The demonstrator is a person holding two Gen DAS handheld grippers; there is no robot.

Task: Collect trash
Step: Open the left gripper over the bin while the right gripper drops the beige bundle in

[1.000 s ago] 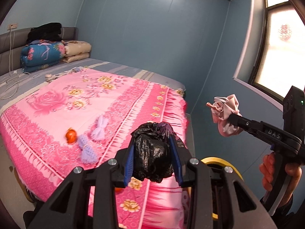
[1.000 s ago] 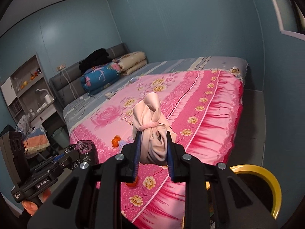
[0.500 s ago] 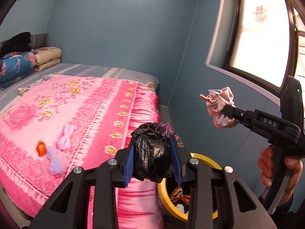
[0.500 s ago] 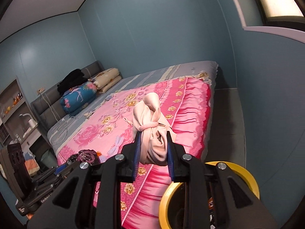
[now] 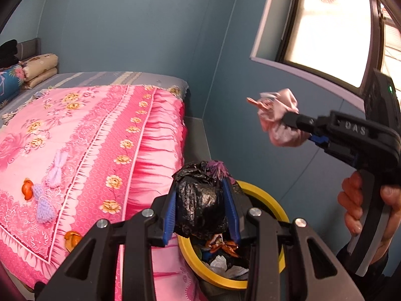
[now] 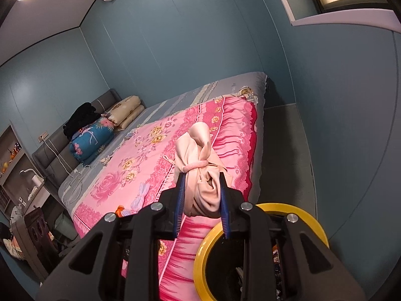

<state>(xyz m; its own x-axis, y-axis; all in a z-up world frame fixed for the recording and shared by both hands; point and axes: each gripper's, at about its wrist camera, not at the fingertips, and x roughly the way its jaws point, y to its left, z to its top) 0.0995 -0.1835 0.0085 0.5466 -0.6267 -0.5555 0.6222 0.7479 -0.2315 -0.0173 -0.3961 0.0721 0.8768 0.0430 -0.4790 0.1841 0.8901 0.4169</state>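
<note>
My left gripper (image 5: 201, 210) is shut on a crumpled black plastic bag (image 5: 200, 200) and holds it just above the near rim of a yellow-rimmed trash bin (image 5: 270, 200) with wrappers and paper inside. My right gripper (image 6: 201, 200) is shut on a knotted pale pink bundle (image 6: 200, 173). In the left wrist view that bundle (image 5: 278, 123) hangs high to the right of the bin, with a hand (image 5: 368, 208) on the handle. The bin (image 6: 208, 245) lies below and right of the right gripper.
A bed with a pink floral cover (image 5: 82, 135) stands left of the bin. On it lie orange peel pieces (image 5: 27, 189), two purple knitted bows (image 5: 45, 205) and folded bedding (image 6: 97, 138). A blue wall (image 5: 250, 150) and a window (image 5: 325, 25) close the right side.
Both grippers swung right, from over the bed towards the bin, carrying their loads. The bin has come into fuller view under the black bag, its contents showing.
</note>
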